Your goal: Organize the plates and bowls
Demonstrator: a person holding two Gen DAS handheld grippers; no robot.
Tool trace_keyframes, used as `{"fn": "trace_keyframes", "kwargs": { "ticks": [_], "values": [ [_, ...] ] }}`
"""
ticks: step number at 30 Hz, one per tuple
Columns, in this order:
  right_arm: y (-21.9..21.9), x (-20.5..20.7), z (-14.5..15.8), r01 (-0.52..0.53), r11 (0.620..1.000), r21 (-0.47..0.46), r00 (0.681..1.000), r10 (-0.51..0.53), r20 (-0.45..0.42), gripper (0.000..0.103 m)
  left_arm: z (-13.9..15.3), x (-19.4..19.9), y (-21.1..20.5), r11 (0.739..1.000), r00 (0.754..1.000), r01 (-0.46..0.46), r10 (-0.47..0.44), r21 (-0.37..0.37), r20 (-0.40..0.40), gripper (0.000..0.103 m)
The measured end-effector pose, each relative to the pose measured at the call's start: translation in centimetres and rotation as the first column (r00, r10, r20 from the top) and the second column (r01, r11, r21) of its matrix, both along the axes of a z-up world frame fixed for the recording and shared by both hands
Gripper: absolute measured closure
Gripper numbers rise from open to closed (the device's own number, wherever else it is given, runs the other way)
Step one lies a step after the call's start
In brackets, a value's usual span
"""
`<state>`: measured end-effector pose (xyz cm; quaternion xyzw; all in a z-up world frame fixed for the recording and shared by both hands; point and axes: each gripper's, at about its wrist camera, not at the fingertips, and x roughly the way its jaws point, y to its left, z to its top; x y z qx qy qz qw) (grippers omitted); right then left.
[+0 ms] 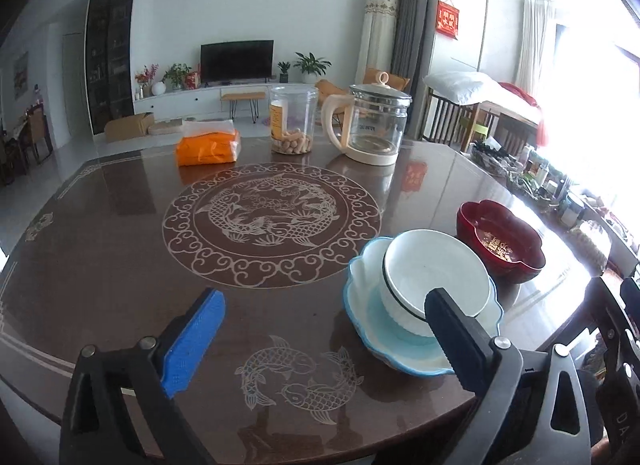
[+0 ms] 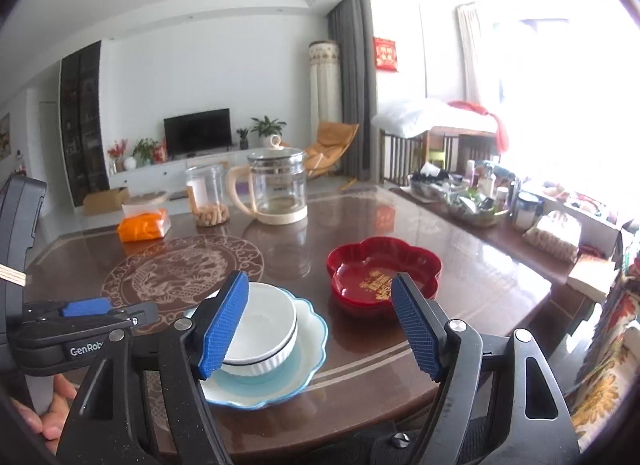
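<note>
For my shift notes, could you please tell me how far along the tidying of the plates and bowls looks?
Done: the white bowl sits nested in the blue plate. In hand: nothing; the left gripper and right gripper both stand open and empty. Left: the red bowl sits apart on the table, beside the stack, not yet gathered.

White walls and a pale floor frame a living room. At twelve o'clock a dark television sits on a long white cabinet, potted plants beside it. At ten o'clock stands a tall dark shelf unit (its contents too small to tell). Grey curtains hang at one o'clock, a red wall hanging just past them. At three o'clock a window floods the room with glare. An orange chair stands near the curtains.
</note>
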<state>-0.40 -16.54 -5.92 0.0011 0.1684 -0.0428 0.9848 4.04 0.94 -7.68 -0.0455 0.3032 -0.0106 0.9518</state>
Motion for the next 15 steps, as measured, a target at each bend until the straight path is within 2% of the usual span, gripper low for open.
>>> {"fn": "trace_keyframes", "kwargs": {
  "ticks": [5, 9, 12, 15],
  "values": [
    [-0.3, -1.9, -1.8, 0.021, 0.999, 0.035, 1.0, -0.02, -0.024, 0.026, -1.0, -2.8, 0.3, 0.999, 0.999, 0.003, -0.005, 0.04, 0.05, 0.003],
    [0.4, -3.0, -1.6, 0.003, 1.0, -0.025, 1.0, -0.003, 0.003, 0.026, -1.3, -3.7, 0.1, 0.995, 0.995, 0.061, -0.067, 0.082, 0.069, 0.003],
    [0.3, -4.1, -1.0, 0.001, 0.999, -0.049, 1.0, 0.001, 0.029, 0.026, -1.2, -3.8, -0.7, 0.973, 0.984, 0.136, -0.154, 0.187, 0.084, 0.003],
    [-0.1, -5.1, -0.5, 0.015, 0.995, -0.097, 0.999, -0.012, 0.039, 0.026, -0.6, -4.3, -1.4, 0.945, 0.977, 0.152, -0.189, 0.289, 0.103, 0.003]
  ]
}}
